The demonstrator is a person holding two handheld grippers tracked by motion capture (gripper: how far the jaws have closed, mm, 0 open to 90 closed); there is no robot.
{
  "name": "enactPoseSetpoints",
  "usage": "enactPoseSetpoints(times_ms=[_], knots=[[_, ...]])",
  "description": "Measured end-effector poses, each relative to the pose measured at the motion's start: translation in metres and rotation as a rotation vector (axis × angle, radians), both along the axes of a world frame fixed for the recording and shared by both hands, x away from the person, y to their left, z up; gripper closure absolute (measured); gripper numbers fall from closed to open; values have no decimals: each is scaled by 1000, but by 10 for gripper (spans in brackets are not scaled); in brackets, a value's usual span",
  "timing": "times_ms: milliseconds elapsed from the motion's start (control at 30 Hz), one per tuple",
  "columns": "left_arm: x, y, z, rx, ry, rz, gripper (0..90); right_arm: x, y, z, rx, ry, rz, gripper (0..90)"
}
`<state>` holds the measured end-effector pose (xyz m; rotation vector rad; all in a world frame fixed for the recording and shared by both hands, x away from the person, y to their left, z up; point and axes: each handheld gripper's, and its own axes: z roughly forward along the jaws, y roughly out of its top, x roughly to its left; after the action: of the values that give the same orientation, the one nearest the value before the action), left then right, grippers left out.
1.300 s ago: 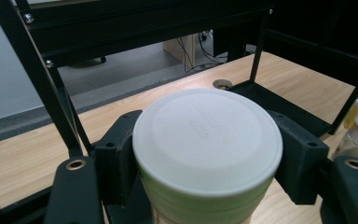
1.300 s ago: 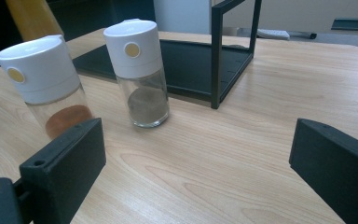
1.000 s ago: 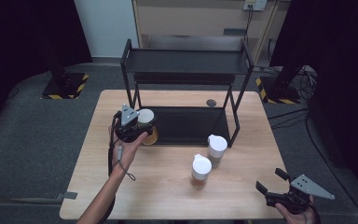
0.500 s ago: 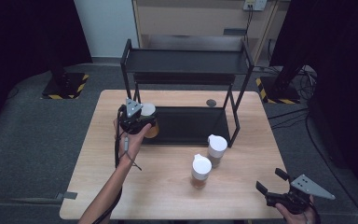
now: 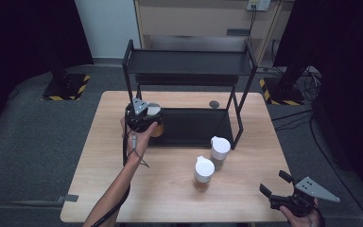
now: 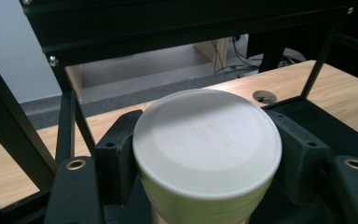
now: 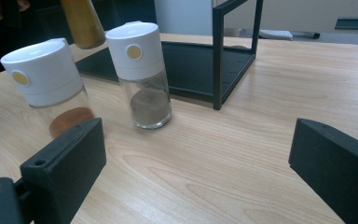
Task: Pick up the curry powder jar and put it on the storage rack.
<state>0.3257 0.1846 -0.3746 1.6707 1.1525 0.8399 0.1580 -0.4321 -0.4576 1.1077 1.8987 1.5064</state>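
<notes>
The spice jar (image 6: pixel 205 154), white-capped with an amber glass body, was clamped in the left tool (image 5: pixel 143 115) at the 9 o'clock edge of the black rack's (image 5: pixel 189 64) lower tray (image 5: pixel 194 127), raised off the surface (image 5: pixel 170 194). The jaws pressed on opposite sides just below the cap.

Handling, as judged: the jar was rigid, fairly light and smooth-sided. Glass can slip under a loose grip and break if dropped. The grip belongs on the cylindrical wall below the cap, not on the cap, which may turn or lift off.

Markings: the cap top carried faint embossed lettering, too blurred to read. No brand was legible.

The right tool (image 5: pixel 283 191) sat near the 5 o'clock corner of the surface, its jaws wide apart and holding nothing.

Farther toward 12 o'clock, two similar jars stood upright: one with reddish-brown powder (image 7: pixel 51 88) and one with grey-brown powder (image 7: pixel 142 70), near each other but not touching. Each cap bore a small round yellow dot without text.
</notes>
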Motion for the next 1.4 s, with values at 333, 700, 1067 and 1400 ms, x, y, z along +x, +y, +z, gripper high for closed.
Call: enactPoseSetpoints(times_ms=[333,700,1067,1400], knots=[[11,-8,-10,2,15,13,317,0,-1,0,4,1,4,46],[20,-13,-18,23,33,34,317,0,-2,-1,7,0,5,46],[24,-11,-23,17,47,50,317,1,-2,0,7,4,8,48],[25,-12,-26,14,52,58,317,0,-2,0,7,4,9,48]])
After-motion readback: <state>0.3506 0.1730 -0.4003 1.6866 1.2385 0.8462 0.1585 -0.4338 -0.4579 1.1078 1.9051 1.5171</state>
